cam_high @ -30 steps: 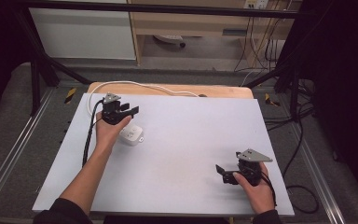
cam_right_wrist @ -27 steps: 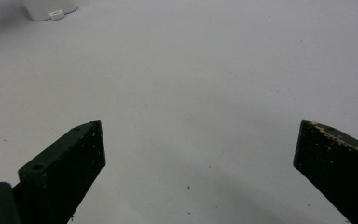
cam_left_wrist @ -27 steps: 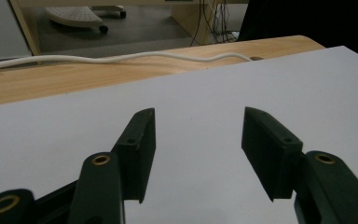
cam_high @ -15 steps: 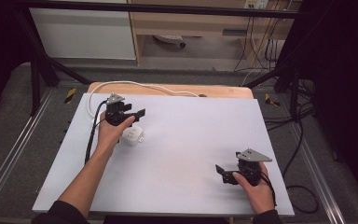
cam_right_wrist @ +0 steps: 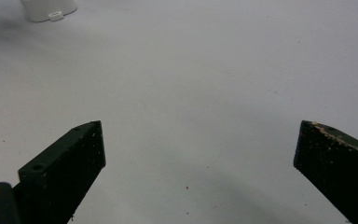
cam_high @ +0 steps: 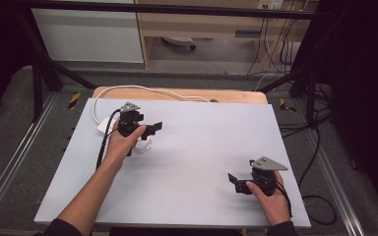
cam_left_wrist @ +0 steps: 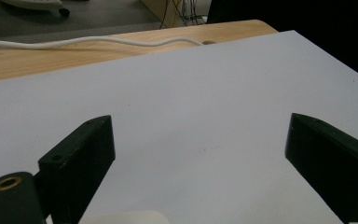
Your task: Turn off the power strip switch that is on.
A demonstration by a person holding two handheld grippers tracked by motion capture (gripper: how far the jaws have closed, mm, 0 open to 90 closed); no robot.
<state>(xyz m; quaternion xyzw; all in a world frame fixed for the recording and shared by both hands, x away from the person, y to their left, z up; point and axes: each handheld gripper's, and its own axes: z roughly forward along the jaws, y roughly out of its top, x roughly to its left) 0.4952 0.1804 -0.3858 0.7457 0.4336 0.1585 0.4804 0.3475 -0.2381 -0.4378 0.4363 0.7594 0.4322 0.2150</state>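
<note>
A person sits at a table covered by a big white board (cam_high: 202,162). Each hand holds a pair of black tongs.

The left tongs (cam_high: 153,128) are up near the far left part of the board. Their jaws are wide apart and hold nothing. In the left gripper view the two black jaws stand far from each other over bare board. A bit of something white peeks in at the very bottom, under the tongs.

That white thing is a small white plug box (cam_high: 140,146). It sits on the board just under the person's left hand, partly hidden by it. A white cord (cam_high: 142,89) runs from that spot in a loop along the wooden edge at the back of the table. I cannot tell where the cord joins the box.

The right tongs (cam_high: 234,181) are low at the near right part of the board, well apart from the box. Their jaws are wide too, and empty. In the right gripper view the box (cam_right_wrist: 48,8) shows far off at the top left.

I think the work is just starting. Nothing is picked up yet. The left tongs point past the box, not at it. They need to turn back and come down on it before they can grab it.
</note>
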